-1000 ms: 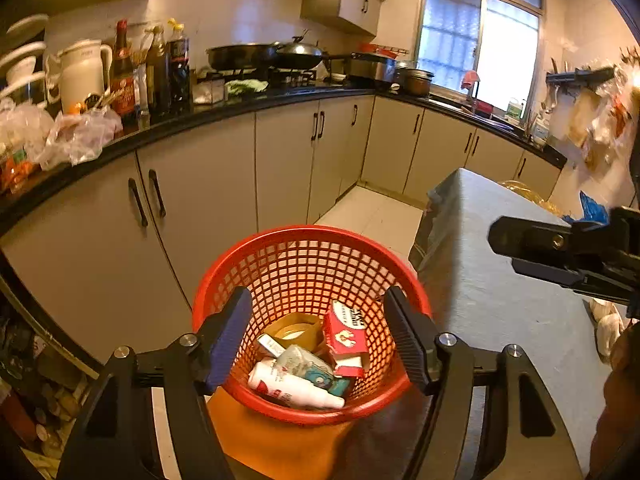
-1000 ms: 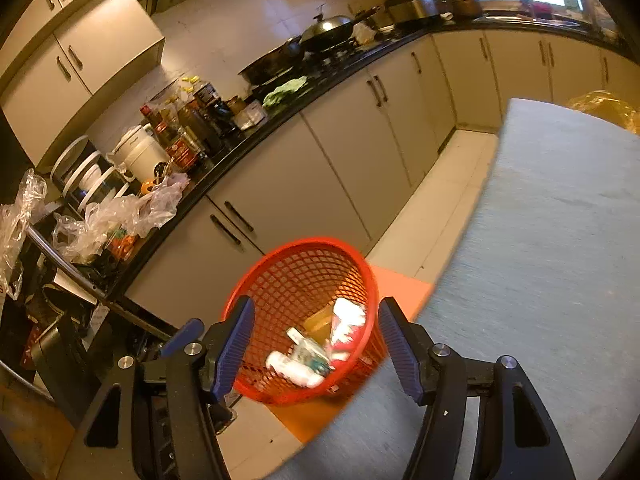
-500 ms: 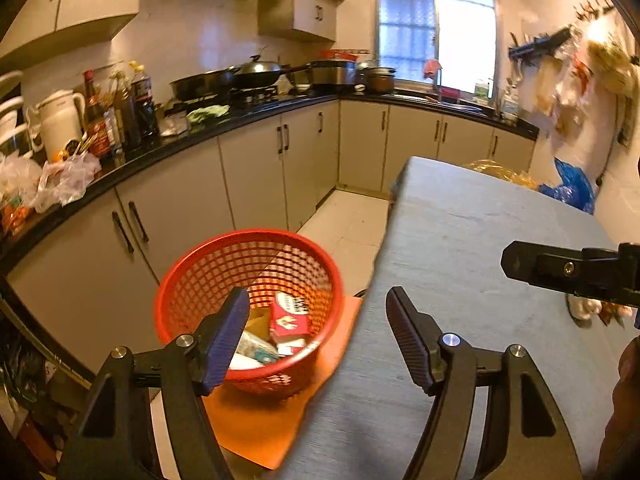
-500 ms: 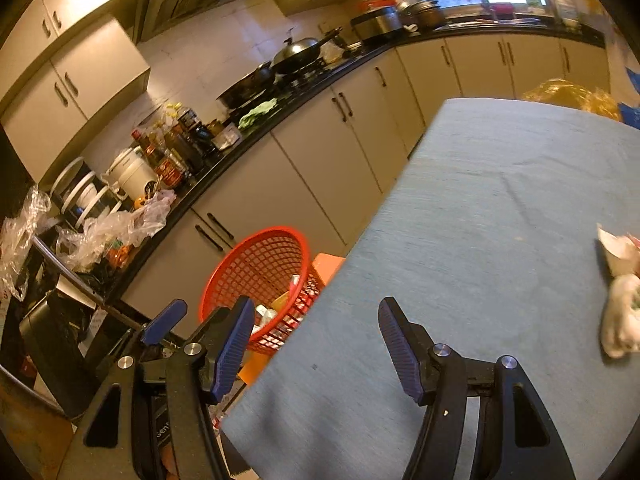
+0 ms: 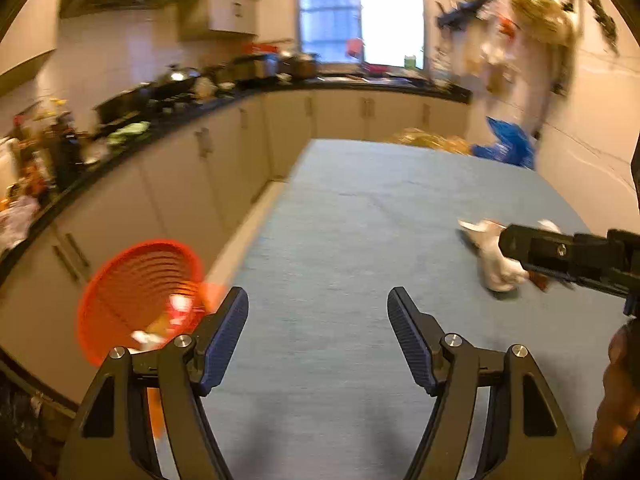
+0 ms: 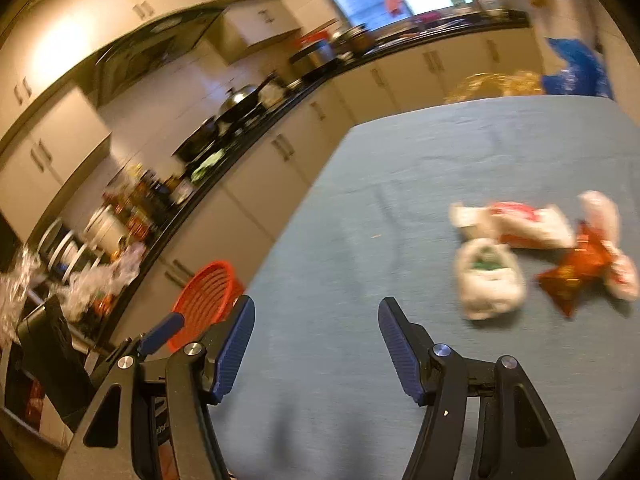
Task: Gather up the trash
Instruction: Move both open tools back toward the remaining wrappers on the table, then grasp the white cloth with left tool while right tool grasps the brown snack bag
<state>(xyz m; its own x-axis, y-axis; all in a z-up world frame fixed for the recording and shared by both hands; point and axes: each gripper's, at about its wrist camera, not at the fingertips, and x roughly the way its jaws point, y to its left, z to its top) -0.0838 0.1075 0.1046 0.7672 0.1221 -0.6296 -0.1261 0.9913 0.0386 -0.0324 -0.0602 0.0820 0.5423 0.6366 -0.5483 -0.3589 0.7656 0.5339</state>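
Note:
My left gripper [image 5: 317, 294] is open over the blue-grey table [image 5: 360, 208], nothing between its fingers. The red mesh basket [image 5: 136, 280] with trash inside stands on the floor, low at the left of the table. My right gripper [image 6: 316, 302] is also open and empty above the table. To its right lie crumpled wrappers: a white one with green print [image 6: 488, 280], a white and red packet [image 6: 520, 224] and a red-orange wrapper [image 6: 576, 268]. In the left wrist view the white wrapper [image 5: 496, 272] is partly hidden behind a finger [image 5: 560, 256] of the right gripper.
A black counter [image 5: 168, 128] with pans and bottles over cream cabinets runs along the left and far walls. A blue bag [image 5: 508, 148] and a yellow bag [image 5: 428, 142] sit beyond the table's far edge. A person's hand [image 5: 620, 392] shows at right.
Both grippers have swung right, away from the red basket and out over the table. The basket has slid to the left edge of each view and the wrappers have come into sight.

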